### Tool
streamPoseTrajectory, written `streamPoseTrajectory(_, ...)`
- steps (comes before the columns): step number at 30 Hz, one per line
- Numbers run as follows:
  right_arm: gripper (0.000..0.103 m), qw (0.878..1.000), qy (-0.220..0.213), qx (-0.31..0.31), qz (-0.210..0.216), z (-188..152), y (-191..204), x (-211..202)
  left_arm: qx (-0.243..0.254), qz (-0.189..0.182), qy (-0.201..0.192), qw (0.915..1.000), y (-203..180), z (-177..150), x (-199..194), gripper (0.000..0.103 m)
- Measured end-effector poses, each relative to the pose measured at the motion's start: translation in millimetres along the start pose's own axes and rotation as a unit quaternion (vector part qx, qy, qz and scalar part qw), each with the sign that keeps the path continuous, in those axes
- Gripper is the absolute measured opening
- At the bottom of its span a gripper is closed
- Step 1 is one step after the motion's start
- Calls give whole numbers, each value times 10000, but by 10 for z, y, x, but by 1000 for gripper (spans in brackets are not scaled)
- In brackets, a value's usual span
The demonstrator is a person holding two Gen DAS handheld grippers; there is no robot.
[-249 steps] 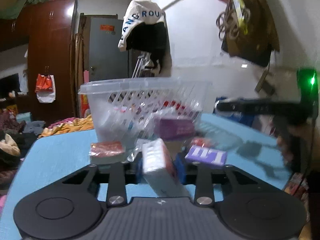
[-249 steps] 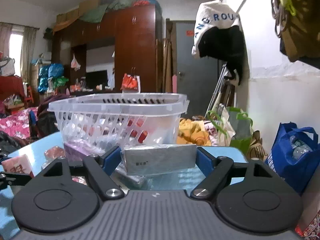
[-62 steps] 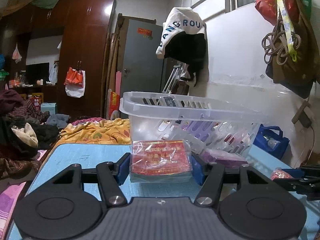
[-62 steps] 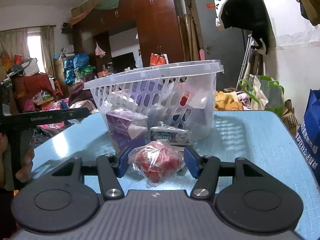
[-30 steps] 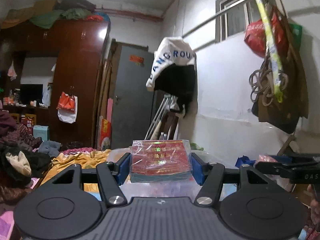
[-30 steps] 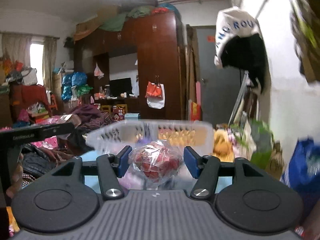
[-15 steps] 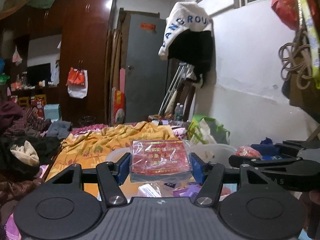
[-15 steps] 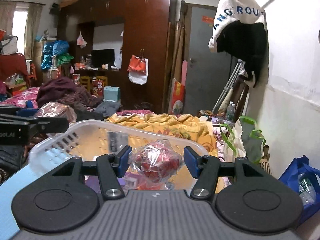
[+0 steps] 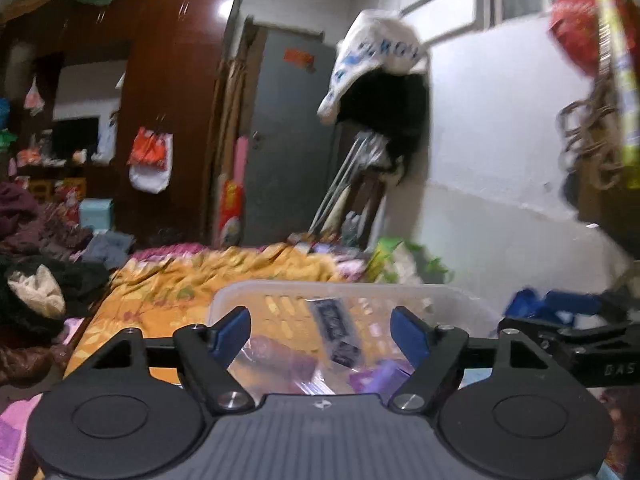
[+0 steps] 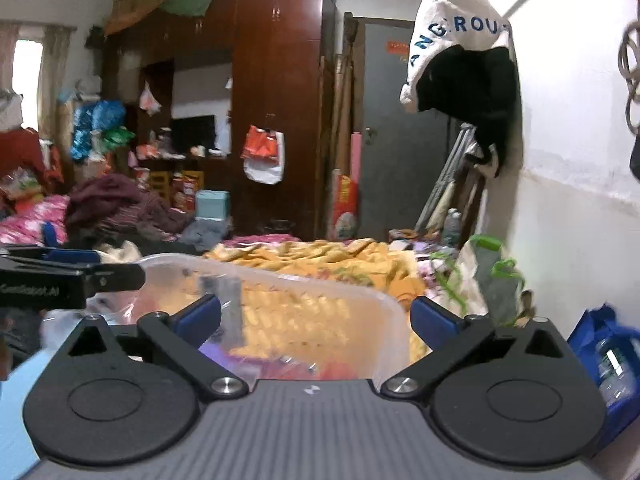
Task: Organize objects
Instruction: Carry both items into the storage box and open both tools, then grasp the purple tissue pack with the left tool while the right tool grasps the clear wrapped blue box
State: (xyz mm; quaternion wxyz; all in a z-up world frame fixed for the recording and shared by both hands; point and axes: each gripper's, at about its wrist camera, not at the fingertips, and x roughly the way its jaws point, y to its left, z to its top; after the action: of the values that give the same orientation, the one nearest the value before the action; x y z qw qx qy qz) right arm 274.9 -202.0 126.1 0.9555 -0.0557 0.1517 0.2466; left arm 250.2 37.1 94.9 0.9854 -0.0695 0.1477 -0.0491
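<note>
The room is crowded. A dark red-brown wardrobe (image 10: pixel 276 100) stands at 12 o'clock in the right wrist view, a grey door (image 10: pixel 396 128) at 1 o'clock beside it, and a white wall (image 10: pixel 576 128) runs along 3 o'clock with a white and black garment (image 10: pixel 460 44) hanging on it. An orange-yellow blanket (image 10: pixel 320 260) lies behind the basket. A small corner of the light blue table (image 10: pixel 18 412) shows at 8 o'clock.

The clear plastic basket (image 10: pixel 340 292) is directly under both grippers, at 6 o'clock in each view, with its open side up. In the right wrist view its long axis runs from 9 o'clock towards 3 o'clock. Purple and clear-wrapped packets (image 9: pixel 304 364) lie inside; they are blurred.

The left gripper (image 9: pixel 320 330) is over the basket and its jaws are opening, with nothing between them. The right gripper (image 10: pixel 316 314) is also opening, already very wide, and holds nothing. Each gripper appears in the other's view, at 3 o'clock and 9 o'clock.
</note>
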Motion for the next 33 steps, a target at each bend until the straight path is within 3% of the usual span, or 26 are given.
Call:
streamPoseTrajectory(2, 103, 9998, -173, 93, 86, -167, -41, -212, 63, -37, -159, 9998, -77, -183, -211, 89)
streamPoseTrajectory(4, 103, 9993, -266, 237, 134, -372, -96, -370, 201, -149, -169, 9995, -188, -444, -389, 89)
streamPoseTrajectory(9, 103, 9982, -198, 560, 61, -803, -239, -566, 566, -467, 305, 9968, -517, -836, -281, 89)
streamPoseTrajectory(14, 103, 9954, -24, 953, -95, -916, -415, -559, 1054, -142, 744, 9915, -824, -993, 40, 89)
streamPoseTrajectory(16, 103, 9939, 26, 1098, -118, -925, -452, -535, 1056, 9, 836, 9909, -844, -1043, 119, 78)
streamPoseTrajectory(17, 103, 9931, 74, 1170, -76, -944, -453, -523, 989, -43, 865, 9913, -818, -1073, 106, 68)
streamPoseTrajectory(26, 103, 9893, 972, 955, 523, -1034, -2, -43, 428, 22, 307, 9986, -225, -1009, -301, 68)
streamPoseTrajectory(31, 92, 9892, 1167, 756, 470, -1045, 157, 110, 186, 3, 169, 9997, -47, -1019, -318, 68)
streamPoseTrajectory(32, 88, 9883, 1240, 730, 500, -1062, 161, 138, 146, -28, 183, 9997, -43, -1022, -285, 68)
streamPoseTrajectory(33, 77, 9877, 1304, 693, 515, -1079, 166, 153, 111, -56, 202, 9997, -36, -1027, -271, 68)
